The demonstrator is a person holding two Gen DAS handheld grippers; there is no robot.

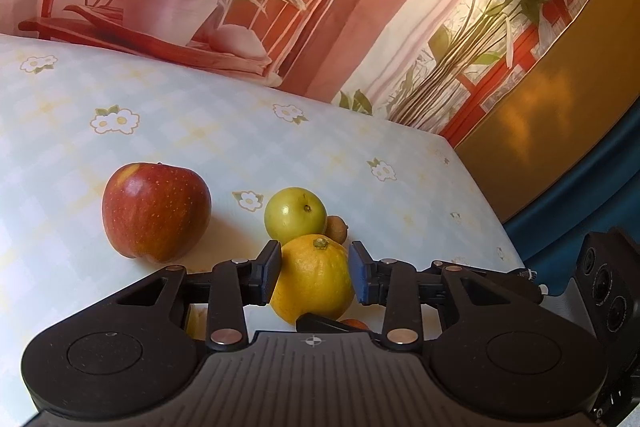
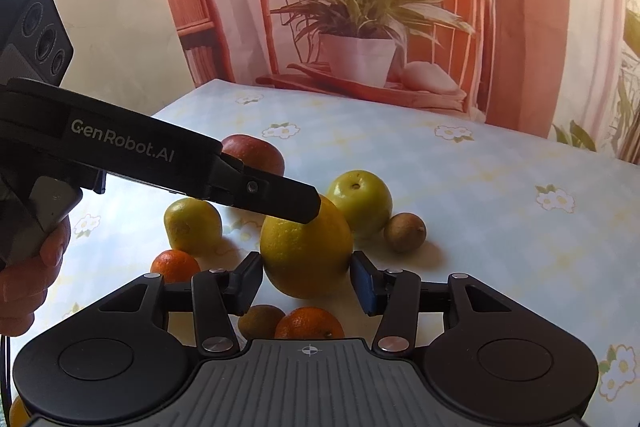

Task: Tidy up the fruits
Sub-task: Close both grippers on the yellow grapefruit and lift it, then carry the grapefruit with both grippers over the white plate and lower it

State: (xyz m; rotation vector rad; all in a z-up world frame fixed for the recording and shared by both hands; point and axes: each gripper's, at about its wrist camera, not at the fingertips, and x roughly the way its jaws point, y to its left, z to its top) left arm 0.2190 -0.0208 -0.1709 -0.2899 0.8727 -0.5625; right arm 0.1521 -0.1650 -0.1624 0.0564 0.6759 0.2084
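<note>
Two claws meet on one fruit: the lemon sits low in the middle of both views, among the loose fruit on the flowered table. The left claw comes at it from the left and above, pads pinching its flanks just below the stem end, and in the right wrist view its dark finger lies on the lemon's top. The right claw faces it from the near side with its fingers half spread, one close on each flank; whether those pads press on the peel I cannot tell. Whether the lemon rests on the cloth or hangs just above it is also unclear.

My guess is that the coming move turns on who carries it. The lemon's long axis stands roughly upright, stem end up and leaning a little away from the right claw, so both claws span its short width and either could take it. Neither is nearer, since both are already at it.

Just behind it stand a green fruit and a small brown one. A red apple lies well to the left, and two oranges lie near the right claw.

Readable writing is scant: "GenRobot.AI" in pale letters along the left claw's side; no fruit shows a sticker or label
</note>
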